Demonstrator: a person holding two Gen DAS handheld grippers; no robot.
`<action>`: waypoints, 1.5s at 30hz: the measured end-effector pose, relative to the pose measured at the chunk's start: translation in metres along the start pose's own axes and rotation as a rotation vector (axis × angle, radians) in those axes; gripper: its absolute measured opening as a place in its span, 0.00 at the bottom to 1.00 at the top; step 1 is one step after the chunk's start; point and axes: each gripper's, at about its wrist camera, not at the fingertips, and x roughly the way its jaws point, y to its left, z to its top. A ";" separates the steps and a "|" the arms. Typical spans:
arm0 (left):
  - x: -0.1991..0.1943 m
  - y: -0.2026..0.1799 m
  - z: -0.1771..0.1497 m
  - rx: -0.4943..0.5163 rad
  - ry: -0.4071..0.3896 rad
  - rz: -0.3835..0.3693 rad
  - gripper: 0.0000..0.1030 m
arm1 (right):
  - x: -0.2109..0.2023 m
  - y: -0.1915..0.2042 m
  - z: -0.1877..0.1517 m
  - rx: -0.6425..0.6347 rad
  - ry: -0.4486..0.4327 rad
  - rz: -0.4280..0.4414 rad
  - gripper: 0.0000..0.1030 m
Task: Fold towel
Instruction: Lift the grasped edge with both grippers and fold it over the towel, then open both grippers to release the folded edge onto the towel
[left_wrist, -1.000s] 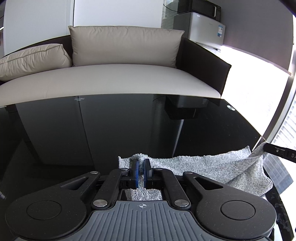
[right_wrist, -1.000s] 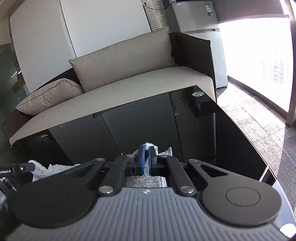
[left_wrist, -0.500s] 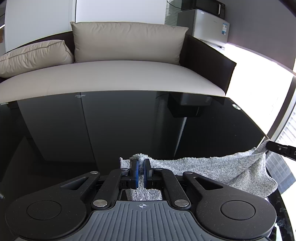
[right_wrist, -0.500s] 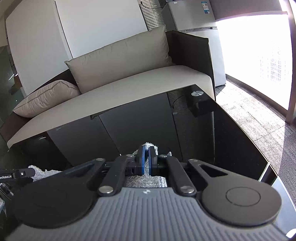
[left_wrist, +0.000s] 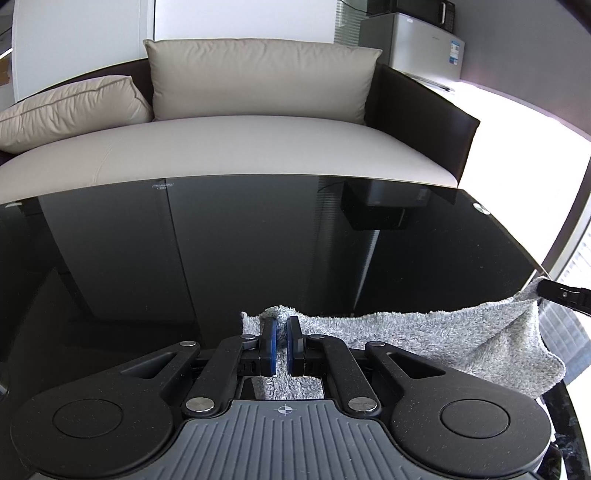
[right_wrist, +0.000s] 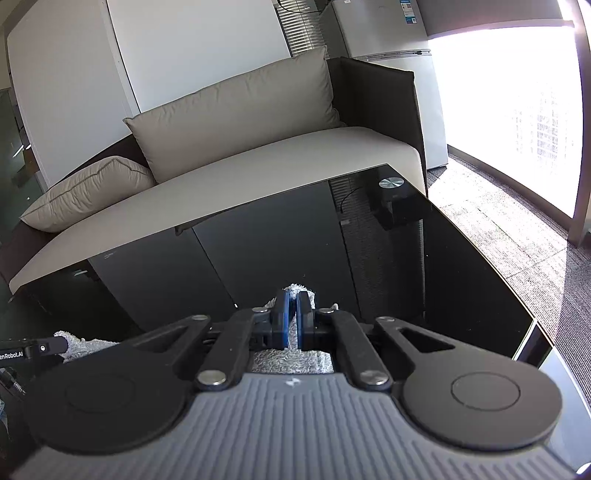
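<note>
A grey terry towel (left_wrist: 443, 339) hangs stretched between both grippers above the black glass table (left_wrist: 221, 251). My left gripper (left_wrist: 280, 323) is shut on the towel's left corner, with fabric bunched between its blue pads. The towel's far corner rises to the right gripper's black finger (left_wrist: 565, 297) at the right edge of the left wrist view. In the right wrist view, my right gripper (right_wrist: 294, 297) is shut on the other towel (right_wrist: 295, 356) corner. The left gripper's fingers (right_wrist: 33, 349) show at the left edge there. Most of the towel is hidden under the gripper bodies.
A beige sofa (left_wrist: 221, 147) with two cushions runs along the table's far edge. A fridge (right_wrist: 388, 55) stands behind its right arm. A small silver disc (right_wrist: 391, 182) sits at the table's far right corner. Carpet floor (right_wrist: 517, 240) and a bright window lie to the right.
Both grippers have moved lower and forward over the table, still holding the towel corners. The stretched towel now hangs lower and closer to the glass.
</note>
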 end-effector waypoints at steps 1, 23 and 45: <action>0.001 0.000 0.000 -0.003 0.000 0.002 0.05 | 0.001 0.000 0.000 0.000 0.001 -0.001 0.04; 0.000 0.014 -0.002 -0.051 -0.035 0.049 0.24 | 0.018 -0.004 -0.003 -0.052 -0.011 -0.061 0.40; -0.015 0.006 -0.019 0.026 0.001 0.035 0.60 | -0.001 0.002 -0.020 -0.142 0.064 -0.114 0.44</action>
